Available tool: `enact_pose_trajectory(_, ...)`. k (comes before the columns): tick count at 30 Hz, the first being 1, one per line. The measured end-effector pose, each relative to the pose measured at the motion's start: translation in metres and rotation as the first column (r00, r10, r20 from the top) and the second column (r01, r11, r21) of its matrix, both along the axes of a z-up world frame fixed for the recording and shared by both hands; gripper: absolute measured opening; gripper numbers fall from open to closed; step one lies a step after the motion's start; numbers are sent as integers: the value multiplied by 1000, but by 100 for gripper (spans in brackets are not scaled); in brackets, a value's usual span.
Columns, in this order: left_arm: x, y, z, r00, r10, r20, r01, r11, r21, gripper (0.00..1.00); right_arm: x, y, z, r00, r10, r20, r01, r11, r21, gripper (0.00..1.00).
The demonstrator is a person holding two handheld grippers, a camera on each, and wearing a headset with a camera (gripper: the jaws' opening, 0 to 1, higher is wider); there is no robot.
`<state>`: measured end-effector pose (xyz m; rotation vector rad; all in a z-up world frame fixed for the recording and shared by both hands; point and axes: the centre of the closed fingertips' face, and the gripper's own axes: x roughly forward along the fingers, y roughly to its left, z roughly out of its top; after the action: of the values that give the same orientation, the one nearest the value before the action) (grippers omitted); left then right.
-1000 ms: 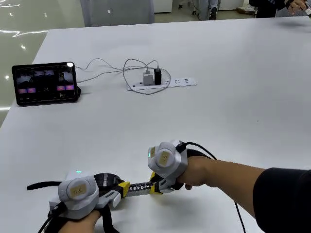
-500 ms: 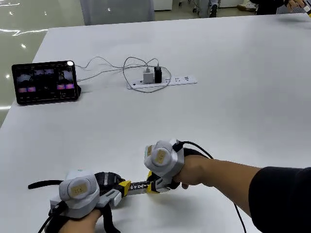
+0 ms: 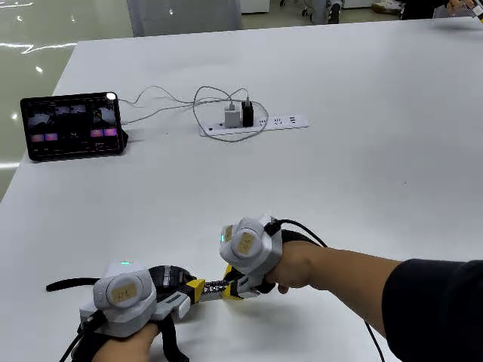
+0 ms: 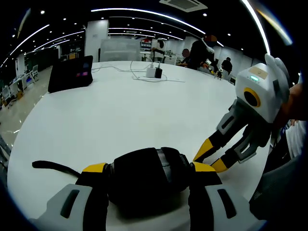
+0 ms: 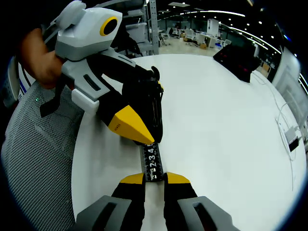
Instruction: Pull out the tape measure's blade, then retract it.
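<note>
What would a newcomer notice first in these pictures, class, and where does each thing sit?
Near the table's front edge, the left gripper holds the black tape measure in its jaws, while the right gripper pinches the short stretch of blade drawn out of it. Farther back, a lit tablet stands at the left, and a power strip holding two chargers lies mid-table.

A broad white table (image 3: 362, 113) lies under even indoor light. On it rests a white power strip (image 3: 281, 124), with a white charger (image 3: 231, 118) and a black charger (image 3: 247, 115) plugged in at its left end and pale cables (image 3: 162, 102) looping around that end. Well left of the strip stands a dark tablet (image 3: 72, 126), its screen lit. Beyond the strip, past the table's far edge, a grey panel (image 3: 185, 15) rises from a glossy floor (image 3: 30, 53). Long ceiling light strips (image 4: 130, 9) run overhead.
</note>
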<state>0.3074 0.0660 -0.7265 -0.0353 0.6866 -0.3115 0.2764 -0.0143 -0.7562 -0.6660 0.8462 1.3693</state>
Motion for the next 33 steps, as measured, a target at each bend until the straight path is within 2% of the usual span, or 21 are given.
enact_pose_trajectory(17, 0, 0, 0, 1000, 4, -5, -4, 1000, -3, 63, 0, 8, -1, 1000, -10, -5, 10, 1000, 27, 10)
enact_pose_trajectory(33, 0, 0, -1, 1000, 6, -8, -6, 1000, -8, 63, 0, 15, 1, 1000, -5, -8, 5, 999, 32, 10)
